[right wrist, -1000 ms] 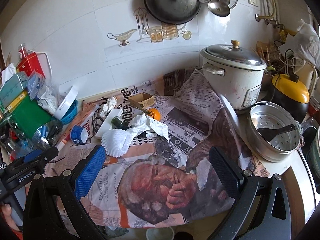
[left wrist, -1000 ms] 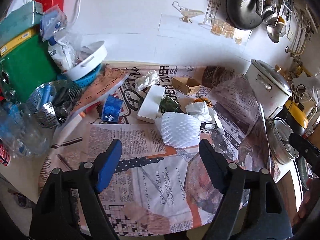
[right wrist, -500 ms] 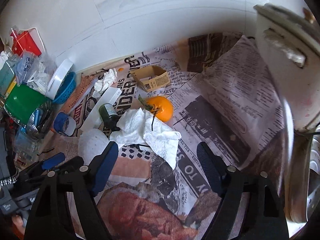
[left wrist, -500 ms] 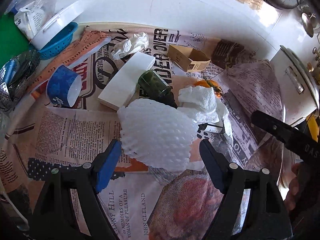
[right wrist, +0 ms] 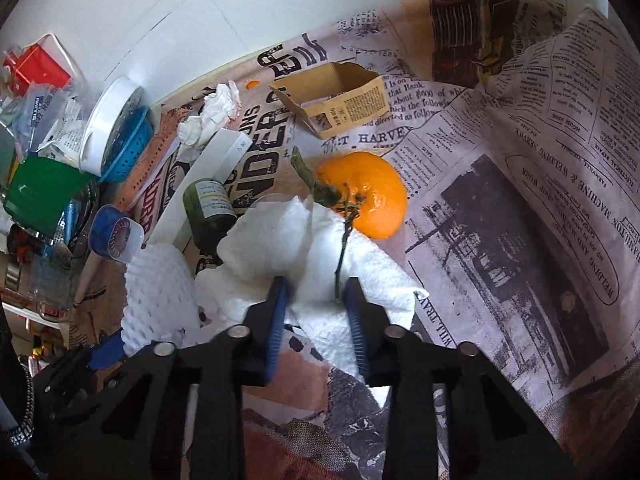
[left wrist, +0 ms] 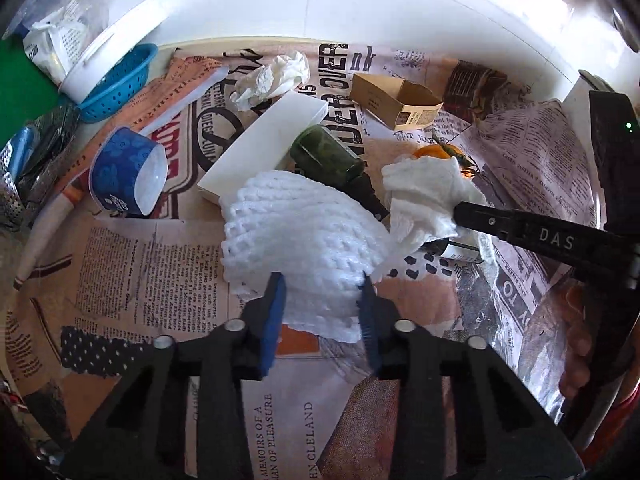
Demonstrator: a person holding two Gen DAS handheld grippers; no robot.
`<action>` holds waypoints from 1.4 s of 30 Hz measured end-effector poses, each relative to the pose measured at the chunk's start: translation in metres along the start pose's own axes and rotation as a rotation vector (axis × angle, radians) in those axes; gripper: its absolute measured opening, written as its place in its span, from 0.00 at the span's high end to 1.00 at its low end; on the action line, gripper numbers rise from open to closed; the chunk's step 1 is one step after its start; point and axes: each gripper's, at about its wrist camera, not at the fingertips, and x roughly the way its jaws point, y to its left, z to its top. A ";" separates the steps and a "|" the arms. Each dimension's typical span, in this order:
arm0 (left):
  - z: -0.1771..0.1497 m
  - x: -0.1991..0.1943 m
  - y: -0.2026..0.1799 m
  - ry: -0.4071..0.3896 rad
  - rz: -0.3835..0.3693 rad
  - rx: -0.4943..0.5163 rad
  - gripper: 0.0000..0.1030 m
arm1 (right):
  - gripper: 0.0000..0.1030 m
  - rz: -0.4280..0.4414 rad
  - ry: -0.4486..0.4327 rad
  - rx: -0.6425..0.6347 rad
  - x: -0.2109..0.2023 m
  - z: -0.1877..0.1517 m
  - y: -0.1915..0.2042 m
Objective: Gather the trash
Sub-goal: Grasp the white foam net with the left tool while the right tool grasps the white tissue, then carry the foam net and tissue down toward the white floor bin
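Note:
My left gripper [left wrist: 322, 286] is shut on the near edge of a white foam fruit net [left wrist: 296, 232] lying on the newspaper. My right gripper [right wrist: 316, 292] is shut on a crumpled white paper towel [right wrist: 276, 240]; it also shows in the left wrist view [left wrist: 424, 192], with the right gripper's finger [left wrist: 520, 232] on it. An orange [right wrist: 370, 196] with a green stem lies just beyond the towel. A green bottle [left wrist: 332, 160], a white flat box [left wrist: 264, 144], a crumpled tissue [left wrist: 272, 78], an open cardboard box [left wrist: 396, 100] and a blue paper cup [left wrist: 128, 176] lie further back.
Newspaper [left wrist: 132, 280] covers the counter. A blue basket [left wrist: 120, 80] with a white lid, a green container [right wrist: 40, 192] and metal strainers stand at the left. The white tiled wall [left wrist: 320, 0] is behind. A raised newspaper fold [right wrist: 540, 140] is at the right.
Both grippers moved forward and down and closed: the left onto the foam net, the right onto the paper towel. Both were open half a second ago.

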 end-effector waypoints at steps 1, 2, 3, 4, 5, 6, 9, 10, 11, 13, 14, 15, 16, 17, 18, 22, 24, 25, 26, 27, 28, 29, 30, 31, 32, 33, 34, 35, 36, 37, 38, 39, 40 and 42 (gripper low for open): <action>0.000 -0.002 0.001 -0.003 -0.002 0.007 0.74 | 0.90 -0.005 -0.004 -0.002 -0.004 -0.002 0.002; 0.000 -0.004 0.002 -0.004 -0.005 0.011 0.80 | 0.91 -0.010 -0.012 -0.002 -0.006 -0.003 0.005; -0.001 -0.007 0.003 -0.008 -0.008 0.016 0.81 | 0.92 -0.012 -0.021 -0.001 -0.010 -0.005 0.008; -0.002 -0.010 0.005 -0.016 -0.007 0.022 0.83 | 0.92 -0.017 -0.031 -0.001 -0.011 -0.005 0.010; -0.003 -0.014 0.007 -0.025 -0.005 0.026 0.85 | 0.93 -0.023 -0.047 0.002 -0.018 -0.009 0.014; -0.005 -0.017 0.009 -0.030 -0.009 0.030 0.85 | 0.93 -0.029 -0.060 0.003 -0.021 -0.010 0.018; -0.011 -0.030 0.022 -0.044 -0.035 0.030 0.87 | 0.94 -0.037 -0.097 0.016 -0.038 -0.021 0.033; -0.013 -0.035 0.027 -0.052 -0.043 0.033 0.87 | 0.94 -0.042 -0.115 0.021 -0.044 -0.025 0.038; -0.016 -0.040 0.031 -0.061 -0.051 0.037 0.87 | 0.94 -0.048 -0.132 0.026 -0.049 -0.028 0.043; -0.022 -0.054 0.040 -0.084 -0.072 0.057 0.87 | 0.94 -0.058 -0.170 0.034 -0.061 -0.038 0.056; -0.025 -0.061 0.045 -0.093 -0.082 0.066 0.87 | 0.94 -0.065 -0.190 0.038 -0.066 -0.043 0.063; -0.029 -0.070 0.050 -0.105 -0.096 0.077 0.87 | 0.94 -0.073 -0.210 0.043 -0.072 -0.048 0.070; -0.033 -0.078 0.054 -0.117 -0.108 0.088 0.87 | 0.94 -0.081 -0.233 0.050 -0.079 -0.055 0.077; -0.037 -0.088 0.059 -0.131 -0.119 0.099 0.87 | 0.94 -0.088 -0.256 0.058 -0.085 -0.061 0.083; -0.041 -0.097 0.064 -0.142 -0.129 0.112 0.87 | 0.94 -0.094 -0.277 0.064 -0.092 -0.068 0.090; -0.058 -0.135 0.078 -0.185 -0.163 0.165 0.87 | 0.94 -0.129 -0.359 0.088 -0.120 -0.100 0.118; -0.068 -0.154 0.083 -0.206 -0.175 0.191 0.87 | 0.94 -0.144 -0.388 0.094 -0.132 -0.115 0.129; -0.072 -0.162 0.085 -0.214 -0.178 0.202 0.87 | 0.94 -0.151 -0.400 0.096 -0.138 -0.123 0.135; -0.077 -0.171 0.086 -0.225 -0.181 0.211 0.87 | 0.94 -0.152 -0.407 0.098 -0.143 -0.130 0.140; -0.083 -0.179 0.088 -0.232 -0.185 0.218 0.87 | 0.94 -0.153 -0.415 0.100 -0.148 -0.138 0.144; -0.090 -0.188 0.088 -0.237 -0.190 0.222 0.87 | 0.94 -0.154 -0.420 0.099 -0.152 -0.144 0.149; -0.096 -0.196 0.090 -0.240 -0.194 0.224 0.87 | 0.94 -0.157 -0.422 0.095 -0.157 -0.151 0.154; -0.102 -0.203 0.091 -0.244 -0.194 0.223 0.87 | 0.94 -0.161 -0.423 0.090 -0.161 -0.158 0.159; -0.107 -0.208 0.092 -0.246 -0.195 0.221 0.87 | 0.94 -0.165 -0.423 0.084 -0.166 -0.165 0.163; -0.114 -0.214 0.092 -0.247 -0.198 0.219 0.87 | 0.94 -0.167 -0.423 0.078 -0.170 -0.171 0.166; -0.121 -0.219 0.092 -0.248 -0.199 0.216 0.87 | 0.94 -0.167 -0.422 0.071 -0.174 -0.178 0.168; -0.128 -0.223 0.092 -0.248 -0.200 0.212 0.87 | 0.94 -0.167 -0.420 0.064 -0.177 -0.185 0.170; -0.137 -0.228 0.090 -0.246 -0.201 0.208 0.87 | 0.94 -0.167 -0.418 0.056 -0.180 -0.192 0.171; -0.145 -0.231 0.089 -0.247 -0.201 0.204 0.87 | 0.94 -0.168 -0.416 0.049 -0.182 -0.200 0.172; -0.152 -0.234 0.087 -0.247 -0.199 0.200 0.87 | 0.94 -0.165 -0.411 0.042 -0.183 -0.207 0.172; -0.159 -0.237 0.085 -0.247 -0.198 0.197 0.87 | 0.94 -0.160 -0.406 0.039 -0.185 -0.214 0.172; -0.167 -0.239 0.082 -0.246 -0.195 0.192 0.87 | 0.94 -0.152 -0.399 0.039 -0.186 -0.221 0.170; -0.176 -0.242 0.078 -0.246 -0.191 0.185 0.87 | 0.94 -0.143 -0.391 0.035 -0.186 -0.227 0.168; -0.193 -0.246 0.072 -0.239 -0.178 0.170 0.87 | 0.94 -0.133 -0.380 0.019 -0.187 -0.240 0.165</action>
